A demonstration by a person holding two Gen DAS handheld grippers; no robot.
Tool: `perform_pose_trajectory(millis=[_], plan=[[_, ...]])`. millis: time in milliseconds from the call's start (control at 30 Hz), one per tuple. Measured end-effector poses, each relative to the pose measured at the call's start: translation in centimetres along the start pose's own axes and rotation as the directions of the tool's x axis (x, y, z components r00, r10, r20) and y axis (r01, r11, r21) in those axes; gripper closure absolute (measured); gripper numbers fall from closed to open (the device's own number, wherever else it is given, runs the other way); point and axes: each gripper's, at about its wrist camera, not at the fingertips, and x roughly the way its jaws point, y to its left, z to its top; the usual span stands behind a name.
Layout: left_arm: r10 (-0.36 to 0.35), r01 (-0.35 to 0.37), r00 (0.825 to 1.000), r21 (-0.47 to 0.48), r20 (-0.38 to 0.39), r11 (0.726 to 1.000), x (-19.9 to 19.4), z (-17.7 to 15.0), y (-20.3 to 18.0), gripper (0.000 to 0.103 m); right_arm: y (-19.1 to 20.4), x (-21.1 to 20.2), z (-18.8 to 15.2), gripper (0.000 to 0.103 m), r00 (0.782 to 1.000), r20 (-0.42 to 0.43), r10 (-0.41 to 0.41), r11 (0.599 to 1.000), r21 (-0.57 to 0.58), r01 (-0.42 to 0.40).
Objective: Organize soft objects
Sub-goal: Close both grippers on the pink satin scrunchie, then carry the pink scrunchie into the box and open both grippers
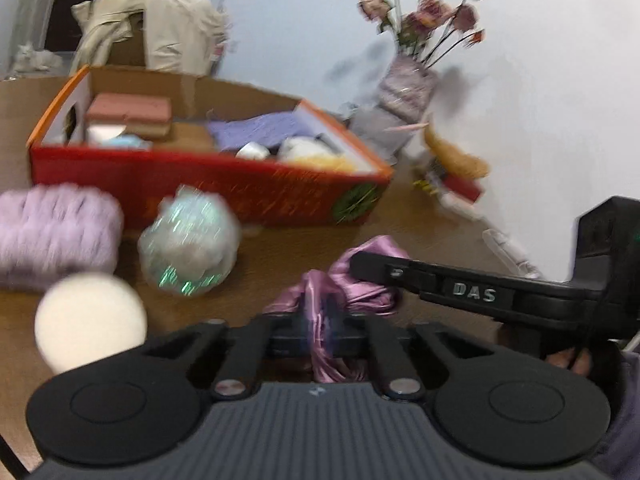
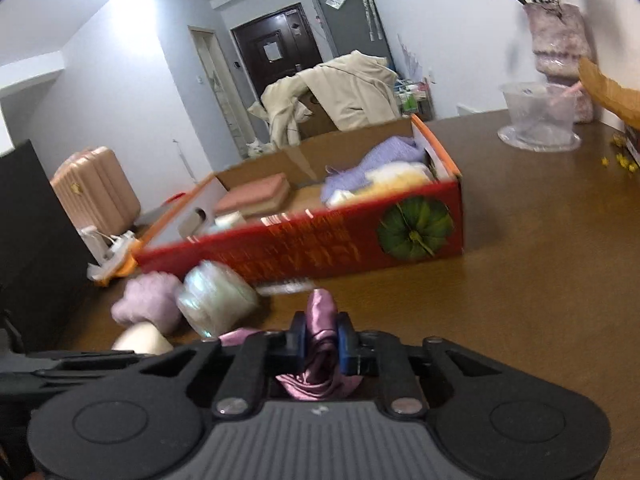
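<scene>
Left claw [image 1: 324, 332] and right claw [image 2: 322, 344] both clamped on same shiny pink satin cloth [image 2: 320, 316], cloth above brown wooden bench [image 2: 520, 280], in front of red cardboard box [image 2: 320, 244] w/ soft items, fluffy lilac yarn bundle [image 1: 56, 236], iridescent wrapped ball [image 1: 188, 248], cream round ball [image 1: 90, 322] near bench left edge.

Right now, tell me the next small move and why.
Probably lift the satin cloth toward the red box. Both the left hand-held gripper and right hand-held gripper pinch it, and the box sits just ahead, open-topped.
</scene>
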Motion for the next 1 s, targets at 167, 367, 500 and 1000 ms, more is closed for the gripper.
perform_pose_trajectory(millis=[167, 367, 500, 1000], plan=[[-0.017, 0.014, 0.992, 0.022, 0.128, 1.0, -2.6, 8.4, 0.8, 0.098, 2.1, 0.4, 7.3, 0.089, 0.988, 0.108, 0.108, 0.99, -0.106, -0.097], [0.086, -0.086, 0.99, -0.007, 0.11, 0.996, 4.7, 19.1, 5.4, 0.097, 2.2, 11.3, 17.5, 0.089, 0.997, 0.057, 0.055, 0.991, -0.122, -0.048], [0.201, -0.198, 0.977, -0.047, 0.073, 0.979, 10.2, 21.2, 9.6, 0.066, 0.7, 19.4, 19.9, 0.078, 0.999, -0.041, -0.029, 0.999, -0.018, 0.029], [0.245, -0.289, 0.926, 0.124, 0.286, 0.949, -2.1, 15.9, 4.2, 0.035, 2.0, 8.3, 17.7, 0.052, 0.993, 0.113, -0.035, 0.991, -0.124, 0.049]])
